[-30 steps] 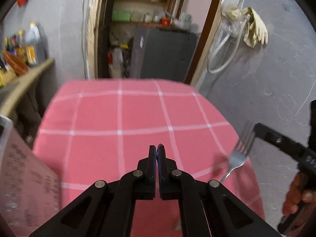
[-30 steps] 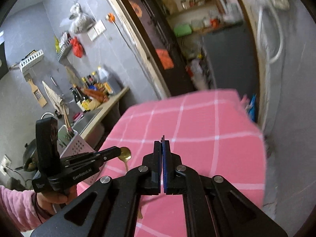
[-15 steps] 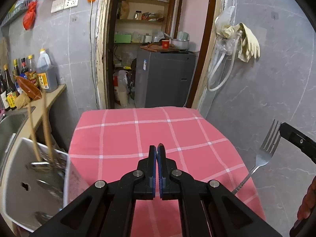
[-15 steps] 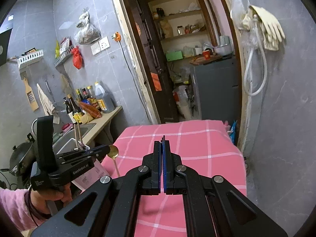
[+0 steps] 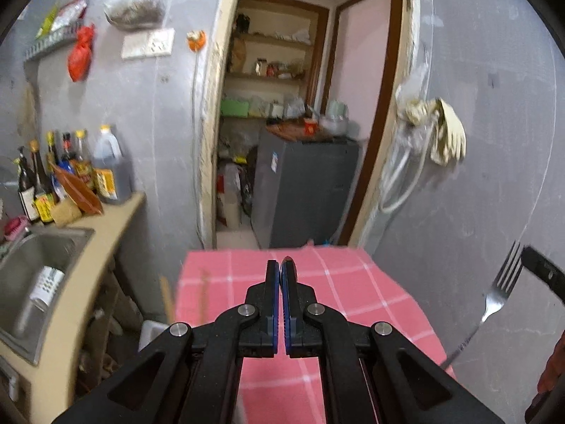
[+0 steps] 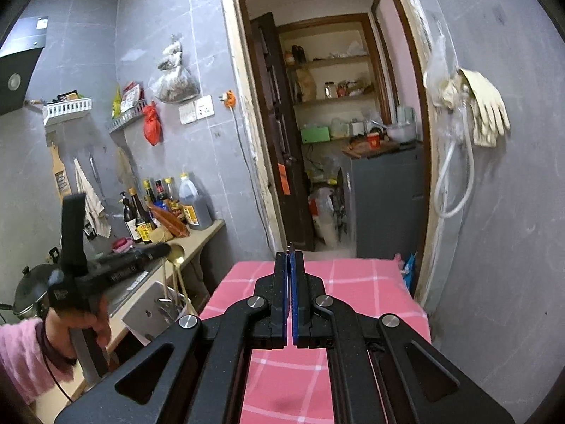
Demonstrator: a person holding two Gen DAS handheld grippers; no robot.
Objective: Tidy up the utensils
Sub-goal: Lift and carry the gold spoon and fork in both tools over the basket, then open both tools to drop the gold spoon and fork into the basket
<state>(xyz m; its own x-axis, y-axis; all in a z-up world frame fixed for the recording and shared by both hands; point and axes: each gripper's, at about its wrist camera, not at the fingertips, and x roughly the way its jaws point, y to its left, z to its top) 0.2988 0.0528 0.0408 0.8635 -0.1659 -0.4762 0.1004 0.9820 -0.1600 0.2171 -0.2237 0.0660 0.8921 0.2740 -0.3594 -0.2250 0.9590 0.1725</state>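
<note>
My left gripper [image 5: 280, 265] is shut on a gold spoon [image 6: 175, 255], whose bowl sticks up past its tip [image 6: 160, 247] in the right wrist view. My right gripper [image 6: 290, 249] is shut on a silver fork [image 5: 501, 286], whose tines point up beside its tip [image 5: 529, 256] at the right edge of the left wrist view. Both grippers are raised above the pink checked table [image 5: 335, 282]. A white utensil holder [image 6: 155, 309] with chopsticks and other utensils stands at the table's left edge, below the left gripper.
A counter [image 5: 116, 219] with a steel sink [image 5: 39, 265] and sauce bottles [image 5: 70, 166] runs along the left. A doorway [image 5: 282, 141] with a grey cabinet lies beyond the table. A grey wall with hanging gloves [image 5: 448, 134] is on the right.
Both grippers have risen and tilted up, so the table has dropped low in view. The spoon and fork stay clamped. The utensil holder has slipped out of the left wrist view.
</note>
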